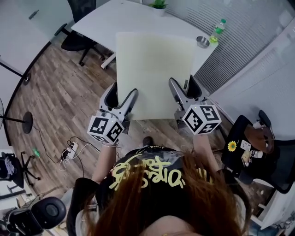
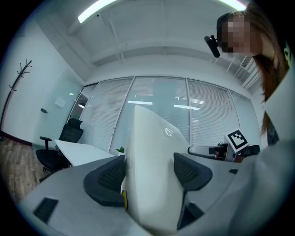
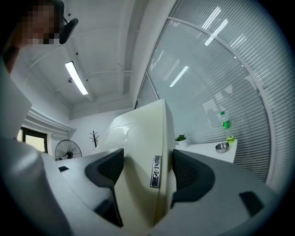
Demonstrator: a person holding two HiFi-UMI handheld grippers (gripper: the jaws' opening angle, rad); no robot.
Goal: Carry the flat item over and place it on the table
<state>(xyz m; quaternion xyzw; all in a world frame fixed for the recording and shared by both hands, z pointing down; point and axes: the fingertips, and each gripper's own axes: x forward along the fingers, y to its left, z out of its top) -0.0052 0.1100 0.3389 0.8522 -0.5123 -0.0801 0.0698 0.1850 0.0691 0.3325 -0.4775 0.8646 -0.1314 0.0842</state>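
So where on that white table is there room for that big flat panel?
The table looks bare on its left half, between the office chair and the plant. The right corner is crowded: metal bowl and green bottle. The flat panel hides the middle.

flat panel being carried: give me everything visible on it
The panel is a pale cream rectangle, flat and rigid-looking, with a smooth, slightly glossy face. One edge carries a small metal tag. It is held in the air, broad face up toward the head view, far end overlapping the white table. The left tongs and right tongs are each shut on its near edge, one by each corner.
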